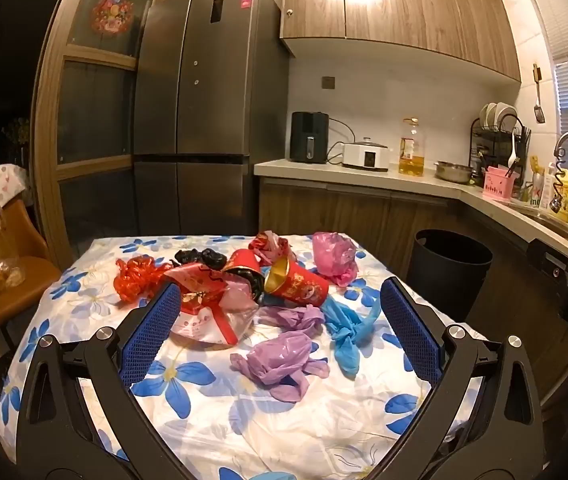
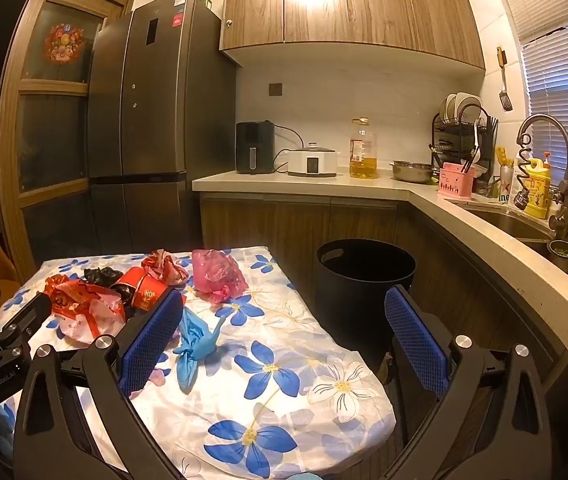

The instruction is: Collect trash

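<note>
On the flowered table (image 1: 267, 432) in our kitchen, trash lies heaped; the purple bag (image 1: 284, 356) sits just ahead between our left gripper's (image 1: 279, 332) wide, empty jaws, nearer than our right gripper (image 2: 284, 336), also wide open and empty, with the black bin (image 2: 364, 280) beyond.

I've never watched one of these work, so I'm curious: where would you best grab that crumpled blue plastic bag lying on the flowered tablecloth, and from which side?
Probably at the knotted waist of the crumpled blue plastic bag, where the film bunches narrow. Come from above and the near side with the open right tool: the bag lies flat with bare flowered tablecloth around it.
</note>
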Tool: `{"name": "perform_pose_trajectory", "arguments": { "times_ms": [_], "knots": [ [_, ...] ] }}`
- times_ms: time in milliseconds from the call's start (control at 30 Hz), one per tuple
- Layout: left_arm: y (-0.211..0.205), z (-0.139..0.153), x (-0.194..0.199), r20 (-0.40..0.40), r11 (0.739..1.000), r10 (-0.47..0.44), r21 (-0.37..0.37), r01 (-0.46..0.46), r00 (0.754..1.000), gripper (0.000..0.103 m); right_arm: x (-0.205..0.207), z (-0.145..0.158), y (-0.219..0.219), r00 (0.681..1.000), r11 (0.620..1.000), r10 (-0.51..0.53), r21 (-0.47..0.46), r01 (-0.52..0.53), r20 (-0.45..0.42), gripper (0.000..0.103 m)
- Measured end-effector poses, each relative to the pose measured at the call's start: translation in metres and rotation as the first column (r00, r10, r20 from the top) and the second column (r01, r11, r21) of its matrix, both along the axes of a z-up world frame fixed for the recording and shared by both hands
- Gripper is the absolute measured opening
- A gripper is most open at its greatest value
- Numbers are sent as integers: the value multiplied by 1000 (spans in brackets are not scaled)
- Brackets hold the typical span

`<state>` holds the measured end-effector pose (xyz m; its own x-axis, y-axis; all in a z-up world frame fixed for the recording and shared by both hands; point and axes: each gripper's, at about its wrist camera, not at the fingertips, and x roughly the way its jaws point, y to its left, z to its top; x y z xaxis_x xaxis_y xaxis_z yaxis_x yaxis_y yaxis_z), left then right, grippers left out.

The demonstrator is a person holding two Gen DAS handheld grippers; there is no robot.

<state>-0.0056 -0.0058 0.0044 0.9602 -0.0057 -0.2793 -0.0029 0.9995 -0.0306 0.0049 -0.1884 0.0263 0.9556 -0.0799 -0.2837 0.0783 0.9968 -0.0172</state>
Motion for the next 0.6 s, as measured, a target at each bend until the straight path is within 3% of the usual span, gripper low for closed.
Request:
{"name": "perform_pose_trajectory", "arguments": {
  "times_ms": [600],
  "knots": [
    [2, -4, 2, -6, 1000, -5, -8, 5, 1000, 98, -1, 1, 1, 1000, 1000, -1, 1, 1, 1, 98]
  ]
}}
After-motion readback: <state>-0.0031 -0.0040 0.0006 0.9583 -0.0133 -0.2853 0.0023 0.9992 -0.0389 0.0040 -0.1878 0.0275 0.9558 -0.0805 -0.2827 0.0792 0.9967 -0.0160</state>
